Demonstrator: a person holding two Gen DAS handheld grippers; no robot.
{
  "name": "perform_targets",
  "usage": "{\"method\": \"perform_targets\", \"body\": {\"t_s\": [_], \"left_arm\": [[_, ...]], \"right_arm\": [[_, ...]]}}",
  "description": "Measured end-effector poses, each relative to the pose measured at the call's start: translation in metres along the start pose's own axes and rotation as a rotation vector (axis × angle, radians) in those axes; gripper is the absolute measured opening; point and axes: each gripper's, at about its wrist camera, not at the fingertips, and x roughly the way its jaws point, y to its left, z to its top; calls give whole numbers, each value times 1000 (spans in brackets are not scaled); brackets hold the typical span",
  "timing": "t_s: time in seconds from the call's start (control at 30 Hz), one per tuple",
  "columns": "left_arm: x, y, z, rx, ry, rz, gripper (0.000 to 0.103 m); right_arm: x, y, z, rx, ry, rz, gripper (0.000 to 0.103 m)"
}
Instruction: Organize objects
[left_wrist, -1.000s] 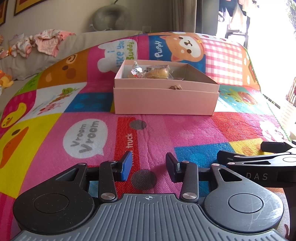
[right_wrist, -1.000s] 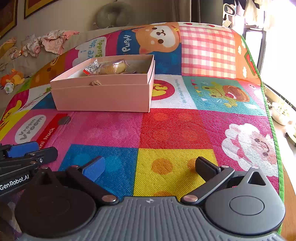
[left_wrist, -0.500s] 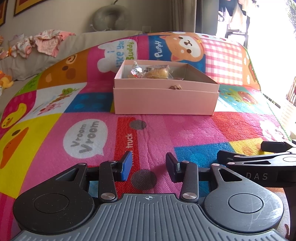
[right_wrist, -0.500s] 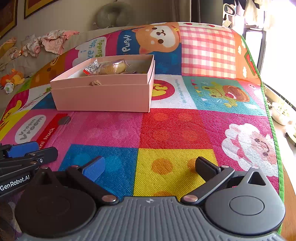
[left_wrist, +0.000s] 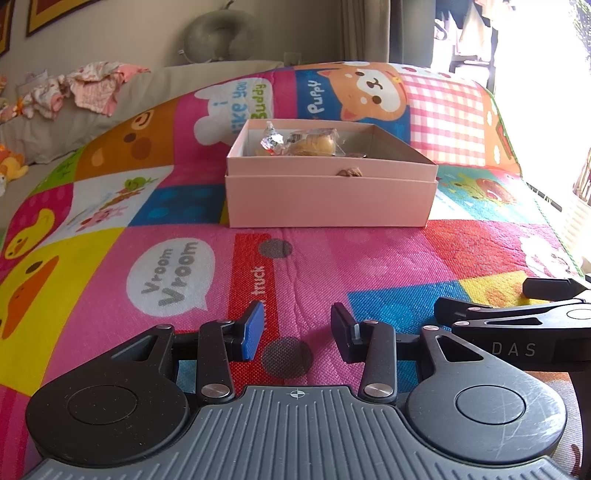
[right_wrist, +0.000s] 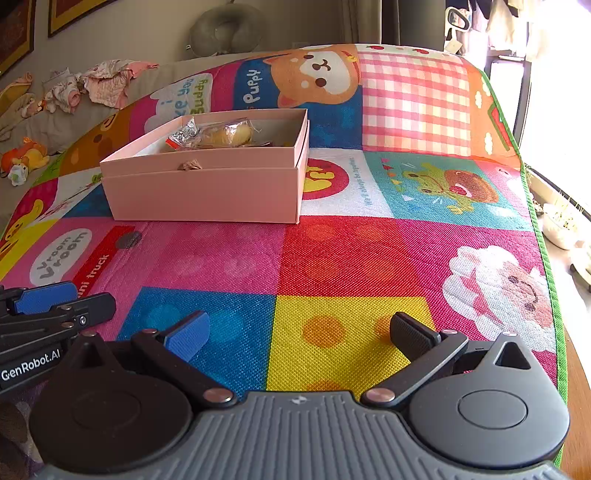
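Colourful play mat (left_wrist: 369, 266) under me, cartoon panels, covers whole surface. Pink box (left_wrist: 328, 199) sits on mat ahead, well apart from both my grippers, lid off, nested in its lid. Inside box: wrapped bun (left_wrist: 314, 146) and foil snack packet (left_wrist: 271, 142), touching. My right gripper (right_wrist: 301, 334) low over yellow panel, jaws spread wide, nothing between. My left gripper (left_wrist: 297, 330) just beside it, over red truck panel, jaws parted narrower, holding nothing.

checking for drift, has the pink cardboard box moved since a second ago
No. The pink cardboard box sits at the same spot against the "Vroom Vroom" speech bubble printed on the mat.
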Motion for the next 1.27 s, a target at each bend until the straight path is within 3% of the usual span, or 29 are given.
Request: {"method": "perform_targets", "body": {"t_s": [1.27], "left_arm": [[0, 4, 0, -14, -3, -10, 44]], "right_arm": [[0, 0, 0, 0, 0, 0, 103]]}}
